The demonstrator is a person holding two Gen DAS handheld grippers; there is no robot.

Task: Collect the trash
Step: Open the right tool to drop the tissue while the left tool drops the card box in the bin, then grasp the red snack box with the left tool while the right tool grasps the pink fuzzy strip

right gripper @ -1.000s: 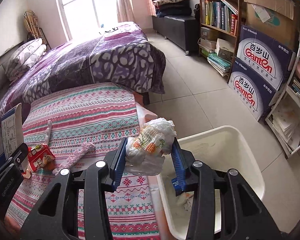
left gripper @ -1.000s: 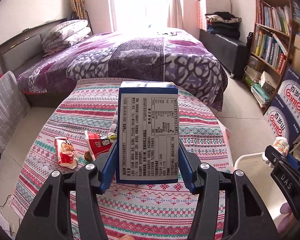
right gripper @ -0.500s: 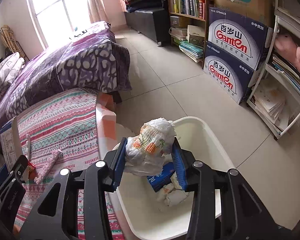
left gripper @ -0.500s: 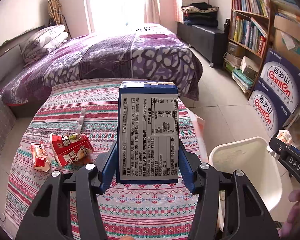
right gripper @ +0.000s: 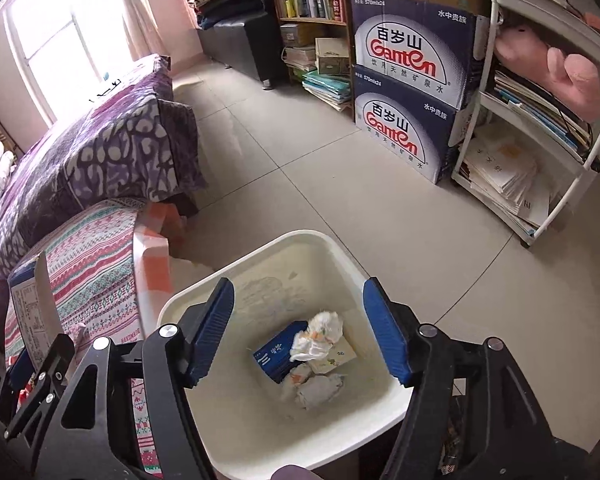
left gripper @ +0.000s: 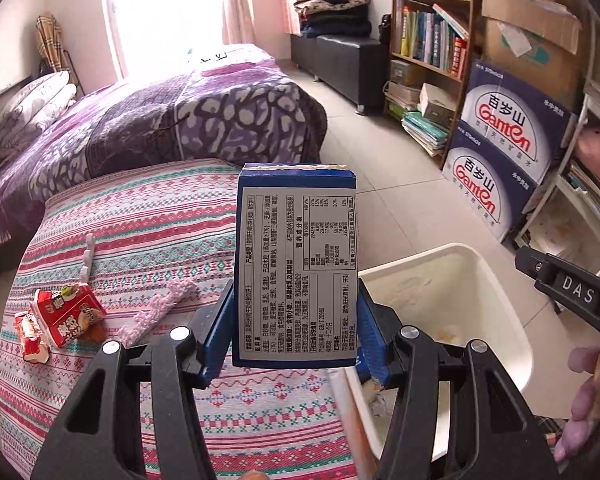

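**Right wrist view: wrapper lies in bin as blue box waits**

Right wrist view looks down into a white bin (right gripper: 236, 432) on the tiled floor (right gripper: 340, 208), where a crumpled wrapper (right gripper: 316, 336) lies on a blue packet (right gripper: 276, 354) and other scraps. The right gripper (right gripper: 300, 330) hangs over the bin, its jaws opening wide with nothing between them. At the left edge of this view the left gripper (right gripper: 28, 364) shows with its box (right gripper: 28, 312), beside a striped cloth (right gripper: 92, 264).

Left wrist view: the left gripper (left gripper: 294, 332) has its jaws closed on the sides of the blue box (left gripper: 296, 264), which stands upright with its printed label toward the camera, above the edge of the cloth-covered surface (left gripper: 140, 232), next to the bin (left gripper: 496, 300). On the surface, left of the box, lie a red packet (left gripper: 70, 314), a smaller red wrapper (left gripper: 30, 334) touching it, a pink knitted strip (left gripper: 162, 308) and a white stick (left gripper: 87, 254). Part of the right gripper (left gripper: 568, 292) shows at the right edge, over the bin, with fingers (left gripper: 584, 396) below it. A purple bed (left gripper: 148, 120) and bookshelves (left gripper: 428, 36) fill the background.
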